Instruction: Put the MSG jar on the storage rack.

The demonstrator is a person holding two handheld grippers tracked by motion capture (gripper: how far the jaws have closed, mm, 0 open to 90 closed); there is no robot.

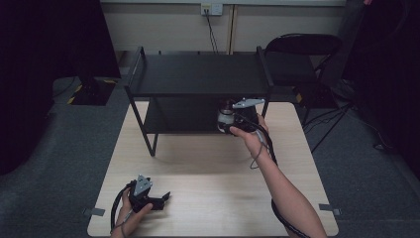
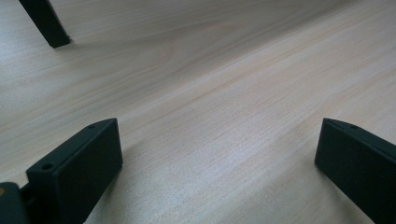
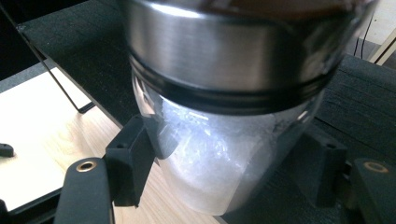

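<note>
High view: a black two-level shelf (image 1: 198, 74) stands at the far half of the pale wooden counter (image 1: 213, 183). At the shelf's front right corner, the person's right hand (image 1: 250, 136) holds the right tool (image 1: 233, 121), which grips a glass jar (image 1: 226, 116) just in front of the lower level, beside the right front leg. Well in front of the shelf, near the counter's left front corner, the left hand (image 1: 133, 210) holds the left tool (image 1: 166, 197) low over the wood.

Right tool's view: the jar (image 3: 219, 158) sits between the two black jaws, both pressed against its clear wall. It has a broad metal band (image 3: 224, 51) around its top and something white inside. The shelf's dark lower board (image 3: 79, 60) lies behind it.

Left tool's view: the jaws stand wide apart with bare counter (image 2: 210, 93) between them, and one shelf leg (image 2: 46, 23) stands beyond at upper left.
</note>
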